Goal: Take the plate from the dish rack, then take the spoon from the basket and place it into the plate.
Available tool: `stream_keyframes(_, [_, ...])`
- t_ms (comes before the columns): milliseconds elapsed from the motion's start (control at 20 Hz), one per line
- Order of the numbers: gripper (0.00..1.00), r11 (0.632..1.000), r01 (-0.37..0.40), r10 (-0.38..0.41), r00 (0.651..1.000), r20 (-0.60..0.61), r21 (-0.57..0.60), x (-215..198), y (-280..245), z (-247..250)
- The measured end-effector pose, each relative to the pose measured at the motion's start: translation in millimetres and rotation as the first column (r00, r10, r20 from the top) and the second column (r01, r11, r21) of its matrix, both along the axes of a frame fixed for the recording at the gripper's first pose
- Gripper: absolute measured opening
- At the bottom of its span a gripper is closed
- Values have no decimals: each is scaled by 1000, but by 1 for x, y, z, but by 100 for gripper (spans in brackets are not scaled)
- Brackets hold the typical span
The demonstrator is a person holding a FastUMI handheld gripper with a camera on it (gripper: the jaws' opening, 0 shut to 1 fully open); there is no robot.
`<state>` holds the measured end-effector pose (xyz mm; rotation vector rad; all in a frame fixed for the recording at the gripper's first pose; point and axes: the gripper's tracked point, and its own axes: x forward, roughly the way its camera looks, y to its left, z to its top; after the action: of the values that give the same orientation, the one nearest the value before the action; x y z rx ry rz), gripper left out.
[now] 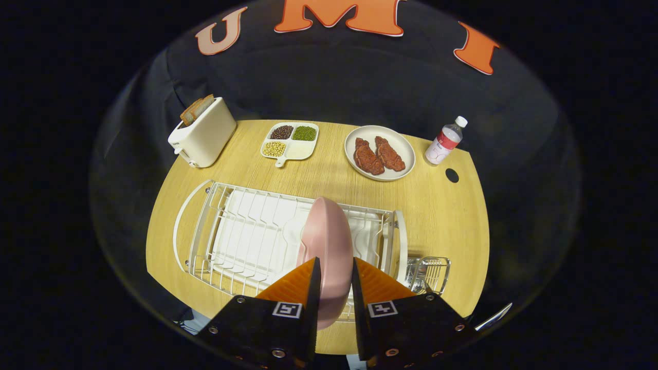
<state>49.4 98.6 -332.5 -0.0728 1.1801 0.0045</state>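
The gripper [336,275] has its two fingers clamped on the lower rim of the pink plate [329,241], one finger against each face. The plate stands on edge at the right end of the white dish rack [247,236], which occupies the near half of the desk [452,226]; whether it is seated in the tines or just clear of them cannot be told.

Judgement: the plate appears rigid, smooth and glazed, hence slippery under the pads and breakable if dropped. A rim hold low on an upright plate leaves most of its weight above the fingers, so it may pivot.

The wire basket [429,272] hangs at the rack's right end, near the desk's right edge; the spoon inside is not clearly distinguishable.
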Motion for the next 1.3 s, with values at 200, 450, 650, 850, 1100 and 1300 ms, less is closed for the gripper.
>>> stream_keyframes(200, [24, 1000, -15, 16, 999, 42, -11, -7, -12, 18])
stream_keyframes(450, [20, 997, -21, 16, 997, 76, 71, -29, -12, 45])
stream_keyframes(650, [18, 980, 21, -45, 992, 118, 200, -49, -9, 74])
stream_keyframes(850, [18, 960, 28, -66, 990, 128, 278, -78, -12, 83])
stream_keyframes(1100, [18, 936, 76, -114, 989, 90, 344, -117, -24, 70])
stream_keyframes(1300, [18, 922, 131, -150, 988, 22, 365, -153, -31, 45])
